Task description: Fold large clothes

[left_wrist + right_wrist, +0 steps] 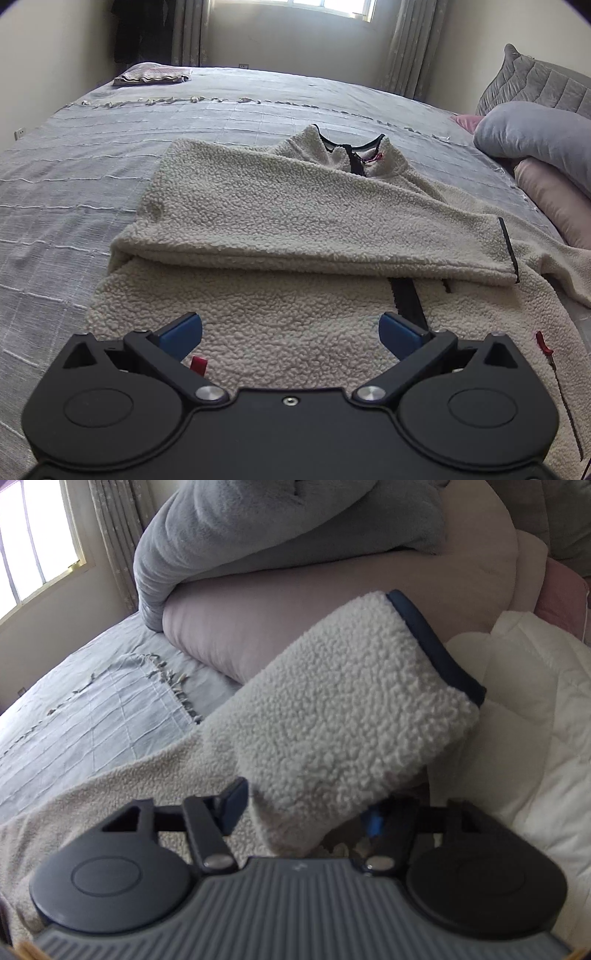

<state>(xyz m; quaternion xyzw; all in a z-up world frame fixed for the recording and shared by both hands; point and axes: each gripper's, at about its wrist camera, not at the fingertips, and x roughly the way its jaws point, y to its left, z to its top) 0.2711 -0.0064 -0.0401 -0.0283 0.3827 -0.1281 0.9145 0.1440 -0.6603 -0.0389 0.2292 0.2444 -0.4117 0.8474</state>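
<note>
Lying spread on the grey bed [92, 155], the cream fleece jacket [295, 214] sits just ahead of the left gripper [290, 334] — jaws wide apart, nothing between them. The right gripper [306, 808] pinches the jacket's sleeve [343, 701], dark-trimmed cuff [436, 642] ahead — lifted before grey and pink bedding [295, 554].

The fleece jacket [303, 206] is nubbly cream pile, rough and matt, its sleeve [343, 709] edged with smooth dark binding. The bed [92, 155] wears a woven grey cover with raised white threads. The left hand-held gripper [290, 332] is matt black plastic with blue pads and shiny metal pins.
</note>
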